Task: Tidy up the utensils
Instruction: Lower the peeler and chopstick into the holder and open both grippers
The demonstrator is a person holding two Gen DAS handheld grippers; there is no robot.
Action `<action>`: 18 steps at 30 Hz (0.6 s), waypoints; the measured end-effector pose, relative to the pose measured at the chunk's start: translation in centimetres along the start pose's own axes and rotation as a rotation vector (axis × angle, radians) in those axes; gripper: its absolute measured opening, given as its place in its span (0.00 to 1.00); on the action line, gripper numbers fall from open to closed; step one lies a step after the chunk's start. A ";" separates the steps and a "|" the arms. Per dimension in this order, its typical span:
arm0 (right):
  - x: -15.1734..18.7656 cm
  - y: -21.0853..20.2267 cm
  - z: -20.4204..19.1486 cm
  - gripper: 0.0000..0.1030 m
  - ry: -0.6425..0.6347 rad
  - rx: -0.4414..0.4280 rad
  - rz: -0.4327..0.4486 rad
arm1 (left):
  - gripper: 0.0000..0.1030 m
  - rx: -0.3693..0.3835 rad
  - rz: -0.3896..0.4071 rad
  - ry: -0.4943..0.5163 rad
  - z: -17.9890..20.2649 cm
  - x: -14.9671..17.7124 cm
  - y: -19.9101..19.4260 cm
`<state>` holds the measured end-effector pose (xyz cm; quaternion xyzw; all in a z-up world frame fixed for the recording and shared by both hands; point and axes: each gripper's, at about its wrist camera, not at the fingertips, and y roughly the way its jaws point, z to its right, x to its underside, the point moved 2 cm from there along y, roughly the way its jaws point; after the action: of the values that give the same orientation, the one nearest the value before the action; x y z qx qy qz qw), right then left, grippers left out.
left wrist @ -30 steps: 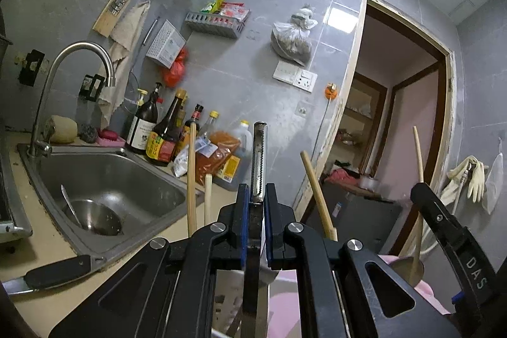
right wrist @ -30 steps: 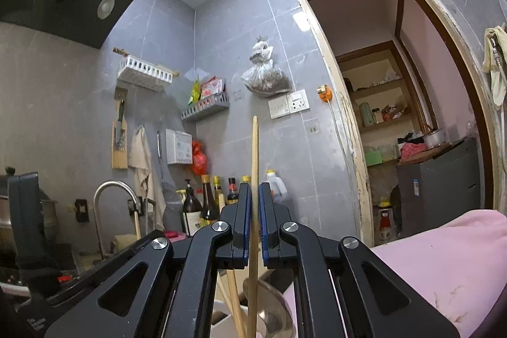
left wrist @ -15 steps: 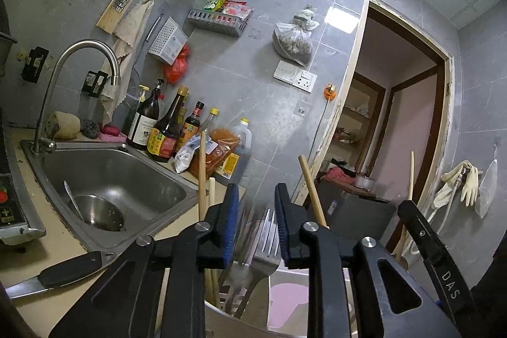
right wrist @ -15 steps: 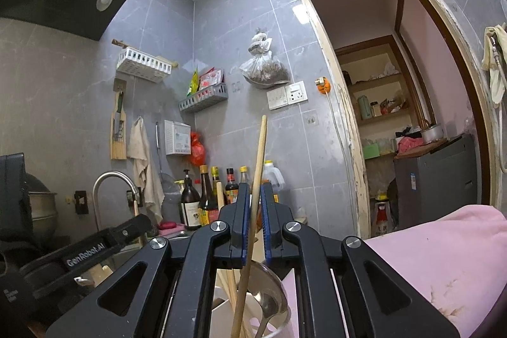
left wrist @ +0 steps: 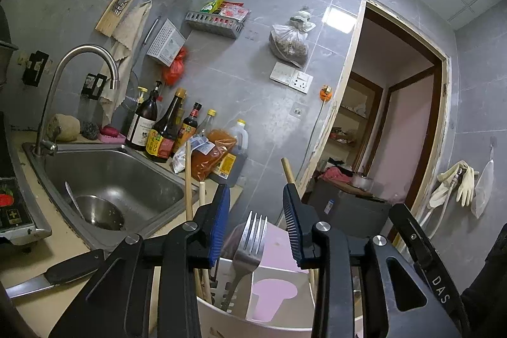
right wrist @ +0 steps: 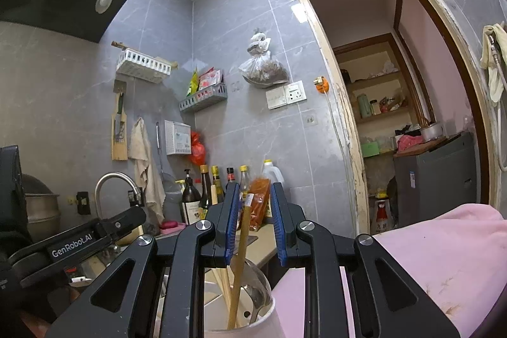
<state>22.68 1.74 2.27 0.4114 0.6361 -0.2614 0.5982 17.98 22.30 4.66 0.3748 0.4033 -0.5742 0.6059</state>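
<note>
A white utensil holder [left wrist: 269,319] stands right below both grippers; it also shows in the right wrist view [right wrist: 253,322]. My left gripper [left wrist: 256,217] is open just above it, with a steel fork [left wrist: 248,246] standing tines up in the holder between its jaws. Wooden chopsticks [left wrist: 188,179] stand in the holder too. My right gripper [right wrist: 252,217] is open, and a long wooden chopstick [right wrist: 240,258] leans in the holder between its jaws, beside a metal ladle [right wrist: 256,290].
A steel sink [left wrist: 104,176] with a tap [left wrist: 79,59] lies to the left, with sauce bottles [left wrist: 164,129] behind it. A black-handled knife [left wrist: 54,273] lies on the counter at the sink's front. A pink cloth [right wrist: 427,258] is at the right. A doorway [left wrist: 396,116] opens beyond.
My left gripper opened and let go of the fork, which now stands in the holder. My right gripper opened and released the chopstick, which dropped into the holder.
</note>
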 end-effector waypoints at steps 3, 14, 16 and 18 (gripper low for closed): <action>-0.2 -0.2 0.2 0.18 0.006 0.002 0.004 | 0.33 0.002 0.005 0.010 0.3 -0.2 -0.3; -1.2 -1.3 0.8 0.29 0.013 0.008 0.005 | 0.43 -0.018 -0.001 0.088 1.8 -0.8 -1.3; -1.5 -1.8 1.2 0.33 0.012 0.012 0.013 | 0.48 -0.026 -0.008 0.109 2.3 -0.8 -1.4; -1.7 -2.2 1.5 0.37 0.016 0.016 0.015 | 0.50 -0.031 -0.021 0.127 2.7 -0.8 -1.4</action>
<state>21.54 -1.05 3.33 0.4230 0.6355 -0.2589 0.5918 16.72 20.02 6.48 0.3967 0.4535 -0.5494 0.5788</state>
